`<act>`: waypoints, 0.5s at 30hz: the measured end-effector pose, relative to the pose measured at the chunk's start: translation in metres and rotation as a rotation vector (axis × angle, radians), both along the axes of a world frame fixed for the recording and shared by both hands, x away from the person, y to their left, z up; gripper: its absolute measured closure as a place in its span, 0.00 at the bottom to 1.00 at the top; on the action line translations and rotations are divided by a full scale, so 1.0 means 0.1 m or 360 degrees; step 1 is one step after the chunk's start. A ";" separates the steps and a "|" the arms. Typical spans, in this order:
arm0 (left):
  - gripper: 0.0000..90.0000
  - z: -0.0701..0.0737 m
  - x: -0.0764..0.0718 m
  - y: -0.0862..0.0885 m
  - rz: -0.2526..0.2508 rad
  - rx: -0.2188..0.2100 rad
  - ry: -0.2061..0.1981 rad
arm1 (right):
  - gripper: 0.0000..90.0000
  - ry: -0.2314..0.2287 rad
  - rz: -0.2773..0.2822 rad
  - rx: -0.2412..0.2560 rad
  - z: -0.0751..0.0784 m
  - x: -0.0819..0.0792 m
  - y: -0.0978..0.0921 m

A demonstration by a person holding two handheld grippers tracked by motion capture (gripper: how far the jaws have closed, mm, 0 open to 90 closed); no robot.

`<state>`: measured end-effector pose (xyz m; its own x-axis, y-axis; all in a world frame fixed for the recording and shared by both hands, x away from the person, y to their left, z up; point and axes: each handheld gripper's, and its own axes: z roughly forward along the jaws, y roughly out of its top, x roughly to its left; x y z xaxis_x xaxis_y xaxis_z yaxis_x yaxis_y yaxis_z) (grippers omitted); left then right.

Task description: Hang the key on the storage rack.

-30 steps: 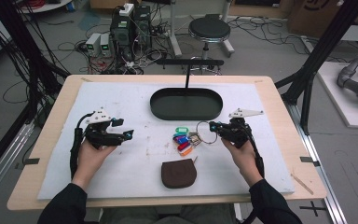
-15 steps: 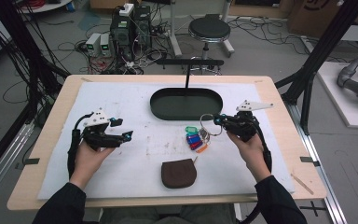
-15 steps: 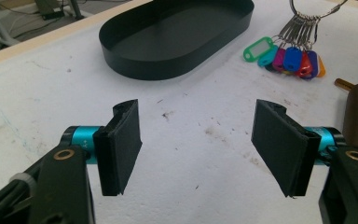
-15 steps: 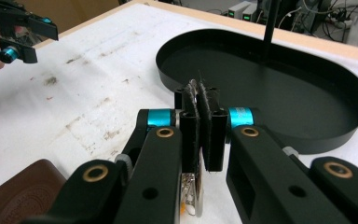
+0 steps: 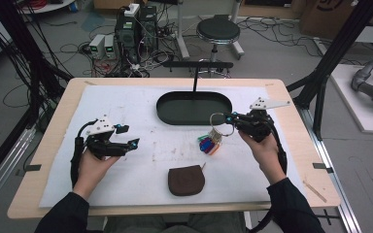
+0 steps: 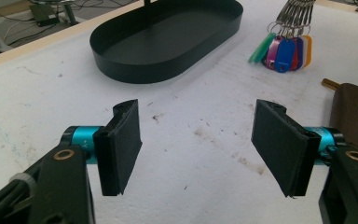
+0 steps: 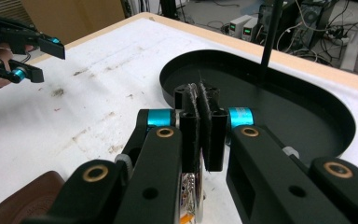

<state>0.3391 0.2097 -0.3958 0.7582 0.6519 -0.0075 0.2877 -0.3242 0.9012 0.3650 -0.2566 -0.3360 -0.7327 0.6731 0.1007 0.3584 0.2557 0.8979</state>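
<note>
Over on the left, the left gripper [image 5: 128, 137] hovers over the white table mat [image 5: 126, 104], jaws wide apart, holding nothing. The brown leather pouch [image 5: 186, 180] lies near the front edge. Then the right gripper [image 5: 229, 118] is clamped on the bunch of keys with coloured plastic tags [image 5: 210, 142], dangling just beside the black oval metal tray [image 5: 193, 108].

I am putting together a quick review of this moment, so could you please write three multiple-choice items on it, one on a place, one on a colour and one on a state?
1. Where does the brown pouch lie?
A. inside the black oval tray
B. on the white mat, nearer the person than the tray
C. in the left gripper

2. What colour is the oval tray?
A. black
B. white
C. red

3. How do the left gripper jaws stand?
A. shut on the pouch
B. shut on nothing
C. open, holding nothing

Answers: 1 B, the pouch sits on the mat below the tray; 2 A, its wall and floor are black; 3 C, bare mat shows between the pads.
</note>
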 end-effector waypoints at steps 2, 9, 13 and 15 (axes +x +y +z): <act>0.36 0.00 0.00 0.01 0.0002 -0.0009 -0.0003 | 0.98 -0.0006 0.0006 0.0003 0.03 0.00 -0.01; 0.36 -0.01 0.01 0.01 0.0001 -0.0017 -0.0001 | 0.98 -0.0035 0.0019 0.0010 0.19 0.03 -0.04; 0.36 -0.02 0.01 0.00 -0.0006 -0.0011 -0.0002 | 0.98 -0.0060 0.0026 -0.0001 0.29 0.05 -0.05; 0.36 -0.02 0.01 -0.01 -0.0004 -0.0018 0.0000 | 0.98 -0.0079 0.0031 -0.0004 0.31 0.06 -0.06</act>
<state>0.3397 0.2092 -0.3977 0.7600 0.6497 -0.0149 0.2868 -0.3147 0.9048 0.3710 -0.2627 -0.3046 -0.7497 0.6589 0.0624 0.3086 0.2646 0.9136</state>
